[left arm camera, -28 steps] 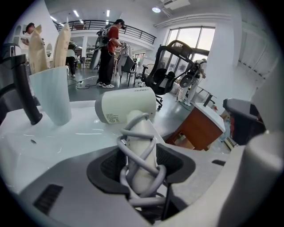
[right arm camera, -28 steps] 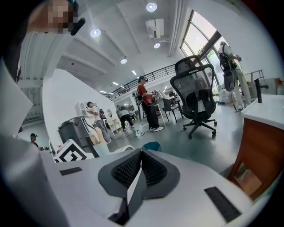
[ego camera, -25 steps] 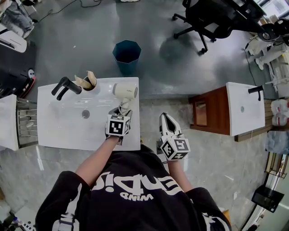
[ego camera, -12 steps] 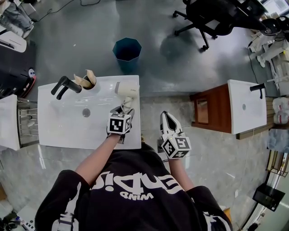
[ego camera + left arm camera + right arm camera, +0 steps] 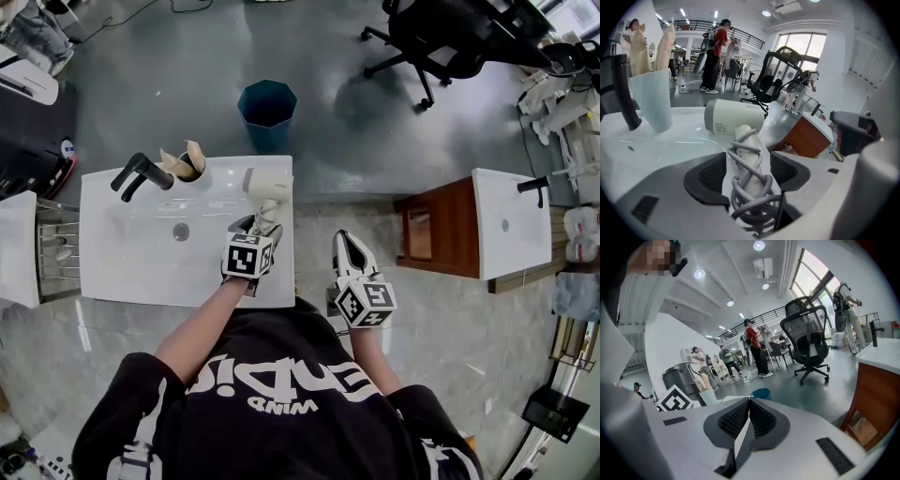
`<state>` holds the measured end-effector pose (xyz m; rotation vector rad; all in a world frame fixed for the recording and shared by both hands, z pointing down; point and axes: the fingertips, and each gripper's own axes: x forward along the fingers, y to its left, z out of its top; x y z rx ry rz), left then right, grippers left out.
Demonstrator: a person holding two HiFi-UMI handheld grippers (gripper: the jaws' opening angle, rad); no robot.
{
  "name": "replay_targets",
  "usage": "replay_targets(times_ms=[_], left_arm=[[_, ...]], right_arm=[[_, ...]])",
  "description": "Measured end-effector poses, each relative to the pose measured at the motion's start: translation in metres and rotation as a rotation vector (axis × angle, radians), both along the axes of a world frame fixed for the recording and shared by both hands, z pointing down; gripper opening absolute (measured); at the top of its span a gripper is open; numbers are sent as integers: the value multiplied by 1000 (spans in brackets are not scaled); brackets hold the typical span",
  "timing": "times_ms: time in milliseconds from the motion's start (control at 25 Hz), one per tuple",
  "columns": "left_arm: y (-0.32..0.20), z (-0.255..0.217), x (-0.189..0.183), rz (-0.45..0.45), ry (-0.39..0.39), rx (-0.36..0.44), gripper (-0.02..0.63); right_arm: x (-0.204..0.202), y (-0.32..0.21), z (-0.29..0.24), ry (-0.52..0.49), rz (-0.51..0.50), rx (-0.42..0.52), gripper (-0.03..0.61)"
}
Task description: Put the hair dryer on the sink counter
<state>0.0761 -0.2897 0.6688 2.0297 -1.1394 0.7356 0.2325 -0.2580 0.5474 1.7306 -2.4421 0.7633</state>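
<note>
Head view: the dryer (image 5: 265, 185) lies on the counter (image 5: 131, 267), at its right edge.

Left gripper view: my left gripper (image 5: 747, 165) has just been opening, jaws apart around the cord-wrapped handle (image 5: 749, 140). I judge it rigid, light and slick, and I'd grip there.

Right gripper view: my right gripper (image 5: 749, 414) is closed and empty.

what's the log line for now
left tongs: just opened, hair dryer handle between; hair dryer: lying on sink counter; right tongs: shut, empty

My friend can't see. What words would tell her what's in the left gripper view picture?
A white hair dryer lies on the white sink counter, its cord-wrapped handle between the jaws of the left gripper, which have just been opening and do not press on it. A pale cup and a black faucet stand at the left.
</note>
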Motion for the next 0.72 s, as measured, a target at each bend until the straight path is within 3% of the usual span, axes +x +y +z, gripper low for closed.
replay_targets(times_ms=[720], left_arm=[[12,-113,-37,28,80,257,285]], right_arm=[[-15,18,-27,14,8,62,24]])
